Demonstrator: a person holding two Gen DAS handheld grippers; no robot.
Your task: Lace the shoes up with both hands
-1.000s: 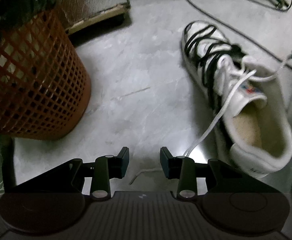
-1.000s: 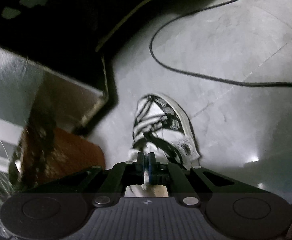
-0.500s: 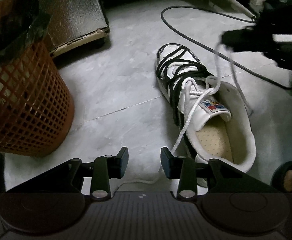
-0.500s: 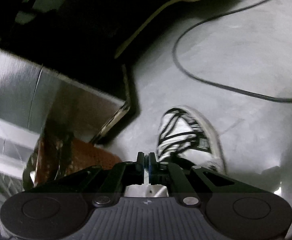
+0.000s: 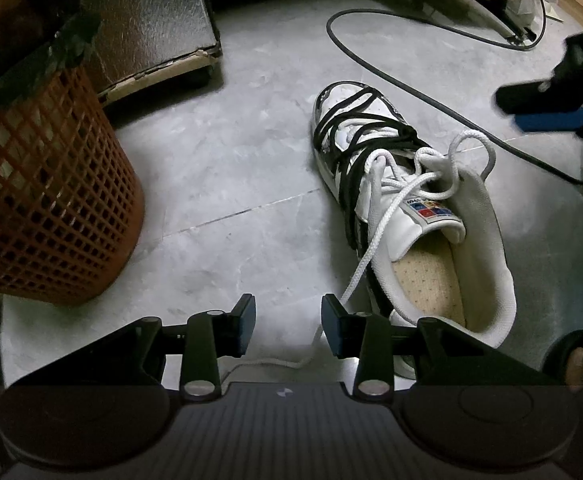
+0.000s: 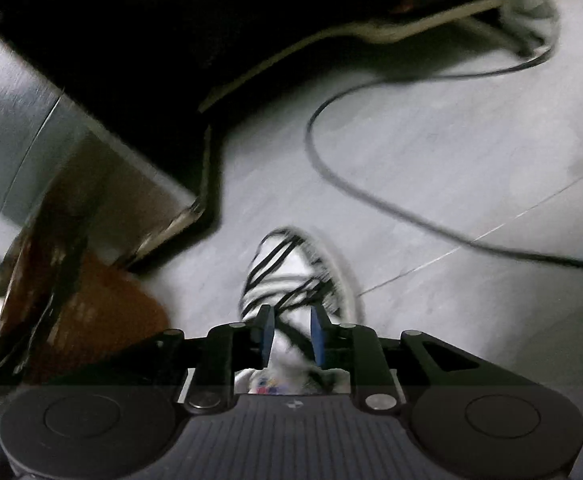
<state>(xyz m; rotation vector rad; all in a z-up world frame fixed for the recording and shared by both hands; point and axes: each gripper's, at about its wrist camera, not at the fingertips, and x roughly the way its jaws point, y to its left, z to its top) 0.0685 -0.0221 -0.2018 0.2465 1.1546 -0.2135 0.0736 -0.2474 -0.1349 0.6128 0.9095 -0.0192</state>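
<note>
White shoe (image 5: pixel 407 216) with black stripes lies on the grey floor (image 5: pixel 227 184), toe pointing away, right of the orange basket (image 5: pixel 47 208). White lace (image 5: pixel 375 240) trails from the tongue to the floor beside the left gripper (image 5: pixel 288 330), jaws apart, empty. Right gripper (image 6: pixel 291 334) above the shoe, jaws apart, holding nothing. Black cable (image 5: pixel 411 88) runs behind.

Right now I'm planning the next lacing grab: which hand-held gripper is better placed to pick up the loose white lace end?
Left. The left hand-held gripper is open, low over the floor, with the white lace trailing beside its fingers. The right hand-held gripper is raised above the sneaker.
</note>
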